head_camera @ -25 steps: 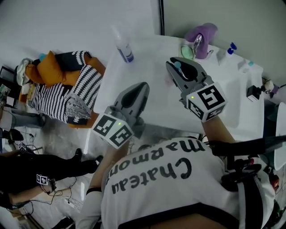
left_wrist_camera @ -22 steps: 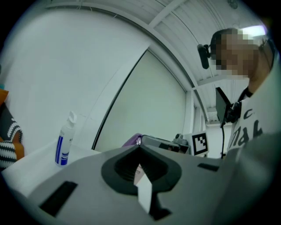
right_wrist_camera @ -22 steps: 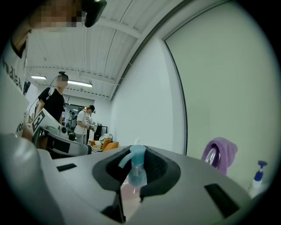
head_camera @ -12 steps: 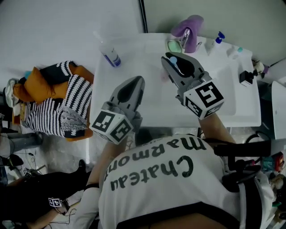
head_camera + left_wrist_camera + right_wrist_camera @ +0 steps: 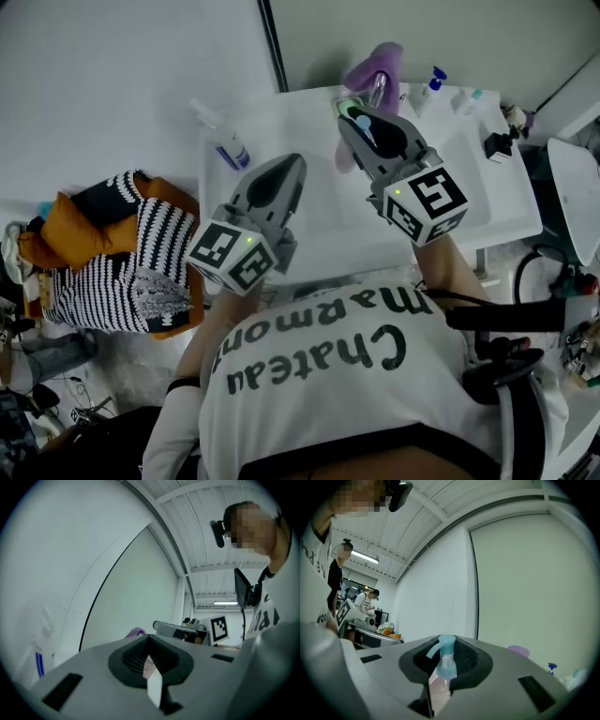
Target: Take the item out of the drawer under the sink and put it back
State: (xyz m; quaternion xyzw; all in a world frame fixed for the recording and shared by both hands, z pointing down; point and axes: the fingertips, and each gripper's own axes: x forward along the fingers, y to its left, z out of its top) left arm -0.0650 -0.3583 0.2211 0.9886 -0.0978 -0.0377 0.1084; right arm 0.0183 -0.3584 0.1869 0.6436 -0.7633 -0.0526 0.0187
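Observation:
A pump bottle with a light-blue pump head (image 5: 364, 123) and a pinkish body is held level over the white sink counter (image 5: 319, 234). My right gripper (image 5: 349, 117) is shut on it. In the right gripper view the bottle (image 5: 446, 656) stands between the dark pads, its spout to the left. My left gripper (image 5: 292, 167) hovers over the counter's left half with its jaws together and nothing held. In the left gripper view only a thin pale sliver shows in the slit of the left gripper (image 5: 151, 656). The drawer under the sink is hidden.
A tap draped in purple (image 5: 375, 70) stands at the back of the sink. A clear spray bottle (image 5: 228, 145) is at the counter's left edge. A blue-topped dispenser (image 5: 433, 77) and a black object (image 5: 497, 145) sit on the right. A striped and orange heap (image 5: 122, 253) lies on the floor at left.
Both grippers have swung and lifted a little over the counter. The right one still grips the bottle, now closer to the tap. The counter sits further left in the head view.

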